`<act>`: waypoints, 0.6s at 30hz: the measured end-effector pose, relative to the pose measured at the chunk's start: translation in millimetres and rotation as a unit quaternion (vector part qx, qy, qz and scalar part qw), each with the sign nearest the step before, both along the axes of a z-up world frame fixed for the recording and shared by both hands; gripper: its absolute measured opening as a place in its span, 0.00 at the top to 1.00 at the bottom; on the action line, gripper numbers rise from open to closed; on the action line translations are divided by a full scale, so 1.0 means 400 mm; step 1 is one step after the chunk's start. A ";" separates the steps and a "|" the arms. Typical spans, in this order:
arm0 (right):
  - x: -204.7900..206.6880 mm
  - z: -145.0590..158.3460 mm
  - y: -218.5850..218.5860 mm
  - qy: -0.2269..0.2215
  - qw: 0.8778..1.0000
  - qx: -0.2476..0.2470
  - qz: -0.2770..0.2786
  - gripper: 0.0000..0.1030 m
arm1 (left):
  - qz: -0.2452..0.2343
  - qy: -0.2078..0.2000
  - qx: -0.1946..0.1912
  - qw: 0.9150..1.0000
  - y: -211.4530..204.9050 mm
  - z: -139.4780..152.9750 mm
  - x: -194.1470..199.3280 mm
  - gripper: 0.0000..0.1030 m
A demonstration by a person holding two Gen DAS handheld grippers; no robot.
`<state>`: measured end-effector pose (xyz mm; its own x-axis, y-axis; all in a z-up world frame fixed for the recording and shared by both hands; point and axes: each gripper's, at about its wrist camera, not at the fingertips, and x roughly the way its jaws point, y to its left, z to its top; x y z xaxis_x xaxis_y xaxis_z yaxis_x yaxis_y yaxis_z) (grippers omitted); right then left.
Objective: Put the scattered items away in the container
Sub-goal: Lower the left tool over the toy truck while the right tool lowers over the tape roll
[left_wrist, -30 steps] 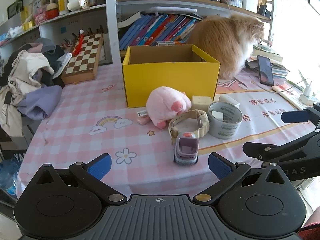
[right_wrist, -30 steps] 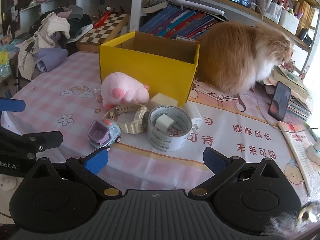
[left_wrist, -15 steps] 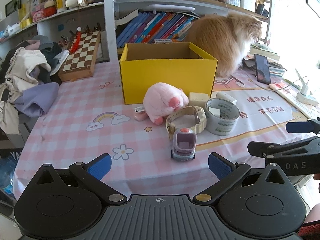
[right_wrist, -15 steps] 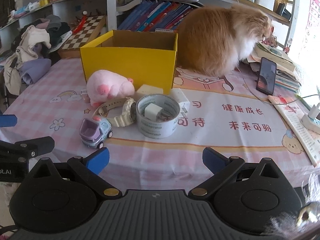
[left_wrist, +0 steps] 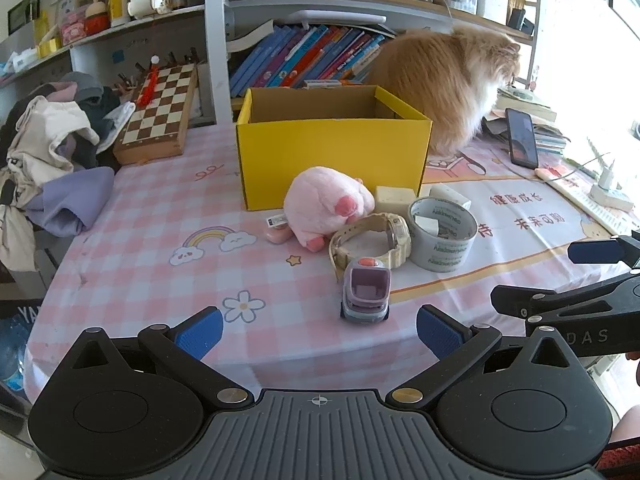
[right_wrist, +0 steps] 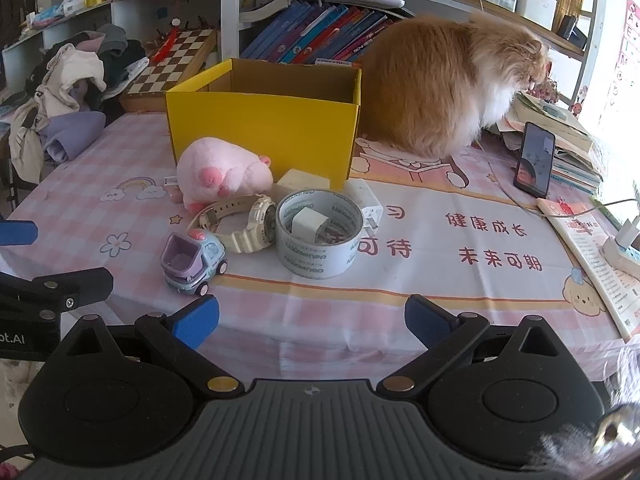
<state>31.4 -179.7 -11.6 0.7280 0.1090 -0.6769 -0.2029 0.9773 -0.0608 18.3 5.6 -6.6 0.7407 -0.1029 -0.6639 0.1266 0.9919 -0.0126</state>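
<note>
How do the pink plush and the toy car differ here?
The pink plush is soft, rounded and all pink; the toy car is hard, boxy and purple-grey on wheels. The plush is the bigger one and lies close to the yellow box; the car stands nearer the table edge, right ahead of the open left tongs. Both sit outside the box, ungrasped.

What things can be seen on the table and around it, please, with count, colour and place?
box: one, yellow, open, table centre
plush toy: one, pink, before box
watch: one, cream, beside plush toy
tape roll: one, grey-white, right of watch
charger: one, white, inside tape roll
toy car: one, lilac, nearest
cat: one, orange, behind box
phone: one, black, right
chessboard: one, brown-white, left
left gripper: open
right gripper: open
</note>
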 end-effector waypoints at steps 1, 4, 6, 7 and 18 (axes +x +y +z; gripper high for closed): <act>0.001 0.001 0.001 0.000 1.000 -0.001 0.000 0.02 | 0.001 0.000 0.000 1.000 0.002 0.000 -0.001 0.00; 0.003 0.001 0.007 0.001 1.000 -0.002 0.002 0.02 | 0.002 -0.003 -0.001 1.000 0.008 0.001 -0.004 0.00; 0.003 0.002 0.008 0.000 1.000 0.000 0.000 0.02 | 0.003 -0.004 -0.001 1.000 0.012 0.002 -0.006 0.00; 0.003 0.003 0.008 0.000 1.000 0.000 -0.001 0.02 | 0.003 -0.004 -0.002 1.000 0.014 0.002 -0.006 0.00; -0.005 0.009 0.014 -0.002 1.000 -0.012 -0.002 0.02 | -0.011 -0.003 -0.012 1.000 0.012 -0.001 -0.007 0.00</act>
